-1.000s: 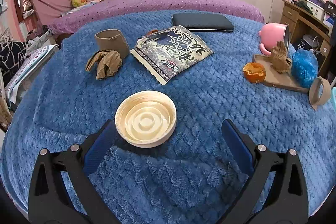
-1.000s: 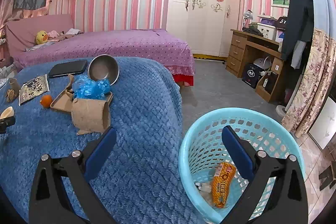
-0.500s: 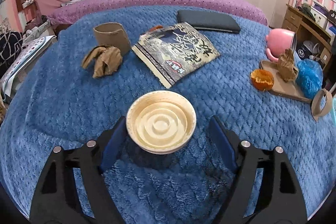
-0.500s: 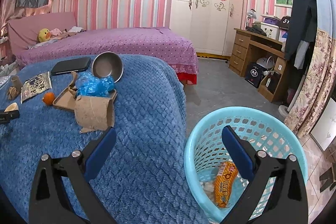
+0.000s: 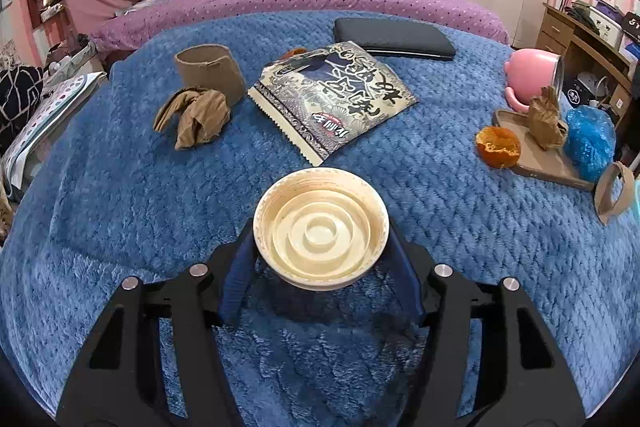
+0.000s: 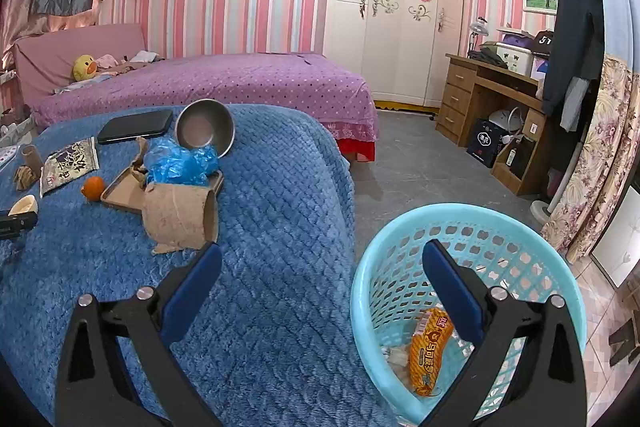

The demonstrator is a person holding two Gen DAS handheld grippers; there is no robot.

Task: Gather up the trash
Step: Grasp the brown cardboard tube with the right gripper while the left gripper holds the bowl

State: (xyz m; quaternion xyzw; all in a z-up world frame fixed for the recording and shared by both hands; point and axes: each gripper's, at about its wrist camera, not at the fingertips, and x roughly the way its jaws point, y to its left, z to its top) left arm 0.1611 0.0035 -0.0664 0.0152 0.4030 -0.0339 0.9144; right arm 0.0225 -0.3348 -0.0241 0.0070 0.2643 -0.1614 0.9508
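A cream ribbed bowl [image 5: 321, 227] sits on the blue blanket [image 5: 120, 211], between the blue pads of my left gripper [image 5: 320, 259]. Its jaws are closing and the pads touch the bowl's rim on both sides. In the right wrist view the same bowl [image 6: 24, 205] shows at the far left. My right gripper [image 6: 320, 291] stands open with nothing between its fingers, over the blanket's edge beside a light blue basket [image 6: 460, 219]. An orange snack wrapper [image 6: 430, 347] lies in the basket.
On the blanket lie a printed snack bag [image 5: 336, 99], a cardboard tube [image 5: 210, 71], a crumpled brown paper [image 5: 196, 115], an orange peel [image 5: 498, 147], a cardboard tray [image 5: 536, 159] with a blue plastic bag [image 5: 590, 139], a pink pot [image 5: 534, 75] and a black case [image 5: 394, 37]. A torn cardboard roll [image 6: 180, 219] lies nearer the basket.
My left gripper moved forward around the cream bowl and its jaws narrowed from wide open until the pads reached the rim. The right gripper stayed where it was.
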